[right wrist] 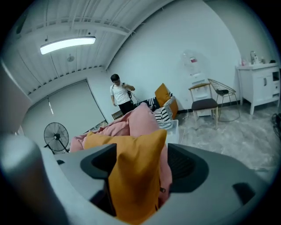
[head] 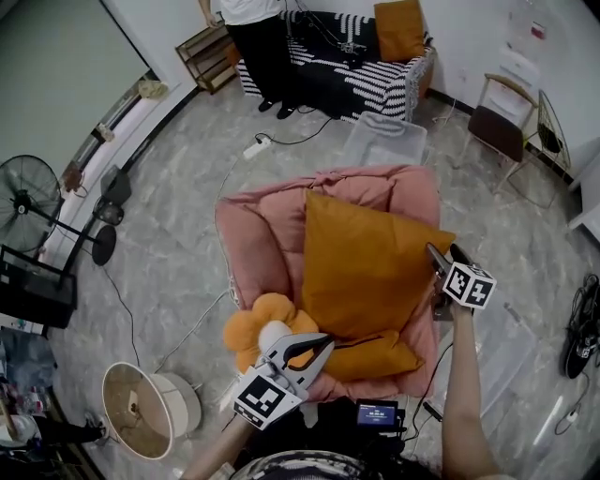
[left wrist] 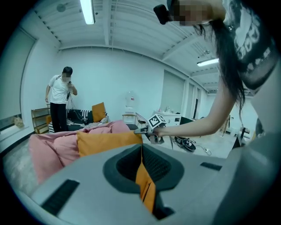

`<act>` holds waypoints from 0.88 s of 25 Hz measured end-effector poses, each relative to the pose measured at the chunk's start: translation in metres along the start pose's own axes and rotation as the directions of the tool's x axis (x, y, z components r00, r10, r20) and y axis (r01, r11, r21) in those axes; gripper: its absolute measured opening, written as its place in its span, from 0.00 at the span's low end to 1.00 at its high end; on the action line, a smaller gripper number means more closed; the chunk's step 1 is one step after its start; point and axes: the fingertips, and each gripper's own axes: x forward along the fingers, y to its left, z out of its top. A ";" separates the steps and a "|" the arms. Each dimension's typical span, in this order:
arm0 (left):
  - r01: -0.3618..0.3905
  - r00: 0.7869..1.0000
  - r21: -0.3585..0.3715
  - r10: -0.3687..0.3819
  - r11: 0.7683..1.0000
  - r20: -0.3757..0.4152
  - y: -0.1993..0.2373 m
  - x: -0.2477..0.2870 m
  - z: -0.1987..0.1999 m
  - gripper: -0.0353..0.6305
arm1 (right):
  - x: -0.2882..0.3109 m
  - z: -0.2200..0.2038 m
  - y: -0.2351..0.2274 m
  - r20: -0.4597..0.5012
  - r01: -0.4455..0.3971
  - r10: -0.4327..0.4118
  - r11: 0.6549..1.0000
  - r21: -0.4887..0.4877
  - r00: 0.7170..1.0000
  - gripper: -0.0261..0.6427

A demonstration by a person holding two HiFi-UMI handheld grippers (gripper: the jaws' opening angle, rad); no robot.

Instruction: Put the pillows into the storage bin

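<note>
- Large orange square fabric pillow [head: 370,272] leans upright against the back of the pink padded beanbag chair [head: 253,239].
- Left tongs [head: 323,345] are closed flat on a thin fold of orange fabric at that pillow's lower-left corner. The left gripper view shows the pads together with the fabric pinched between them.
- Right tongs [head: 439,258] sit at the pillow's right-hand corner with the jaws spread wide. The right gripper view shows the corner bulging up in the gap, with no clamp on it.
- Smaller orange cushion [head: 375,358] lies flat under the big pillow's bottom edge, on the chair seat.
- Orange flower-shaped cushion with white centre [head: 262,328] is on the seat's front left, just beside the left tongs.
- Clear plastic storage bin [head: 384,141] stands on the grey marbled floor [head: 178,234] behind the chair, apart from all three cushions.
- Black-and-white striped sofa [head: 366,75] at the far wall carries another orange pillow [head: 398,28]. A person in dark trousers [head: 258,47] stands beside it.
</note>
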 end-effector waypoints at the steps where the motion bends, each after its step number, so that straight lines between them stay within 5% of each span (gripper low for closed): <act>1: -0.013 1.000 -0.005 0.013 1.000 -0.008 0.001 -0.002 -0.002 0.07 | 0.007 -0.001 0.000 -0.015 -0.015 0.015 1.000 0.006 1.000 0.58; 6: -0.067 0.997 -0.043 0.065 0.997 -0.035 0.005 -0.014 -0.015 0.07 | 0.031 -0.012 0.016 -0.060 -0.108 0.111 0.992 0.060 0.992 0.63; 9: -0.086 0.996 -0.063 0.083 0.994 -0.042 0.007 -0.021 -0.024 0.07 | 0.026 -0.019 0.026 -0.005 -0.134 0.135 0.986 0.101 0.991 0.48; 14: -0.101 0.995 -0.058 0.100 0.993 -0.028 0.018 -0.037 -0.029 0.07 | -0.006 -0.031 0.070 0.062 -0.109 0.108 0.994 0.015 0.992 0.32; 22: -0.095 0.995 -0.019 0.096 0.995 0.039 0.022 -0.073 -0.019 0.07 | -0.061 -0.023 0.155 0.173 -0.042 0.058 0.994 -0.097 0.983 0.25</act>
